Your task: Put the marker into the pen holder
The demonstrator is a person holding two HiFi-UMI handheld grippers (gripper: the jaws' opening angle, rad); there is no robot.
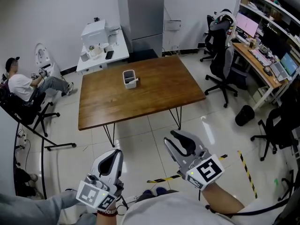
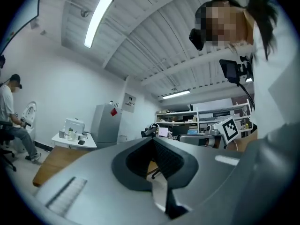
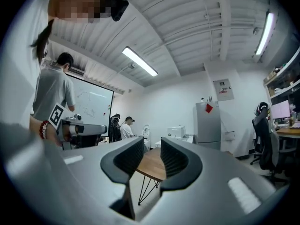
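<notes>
**Two grippers held short of a wooden table, pen holder at its centre**

A person stands on glossy pale floor tiles point(image 1: 140, 139), a moulded grey gripper in each hand, facing a rectangular brown wooden table point(image 1: 154, 95) on thin black hairpin legs. The small white, square-walled pen holder point(image 1: 129, 77) stands upright near the middle of the tabletop, well apart from both grippers. A slim dark object point(image 1: 135, 81) rests at its right rim, possibly the marker, though it is too small to tell.

The left gripper point(image 1: 114, 154) has its black ribbed pads meeting at the tips, with nothing between them. The right gripper point(image 1: 176, 139) has its jaws parted, and only the far table edge shows through the gap. Each carries a cube printed with black-and-white square markers.

Behind the table are a tall grey metal cabinet point(image 1: 140, 18) with a red diamond sticker and a white side table point(image 1: 101, 50). A seated person point(image 1: 21, 86) is at the far left.
</notes>
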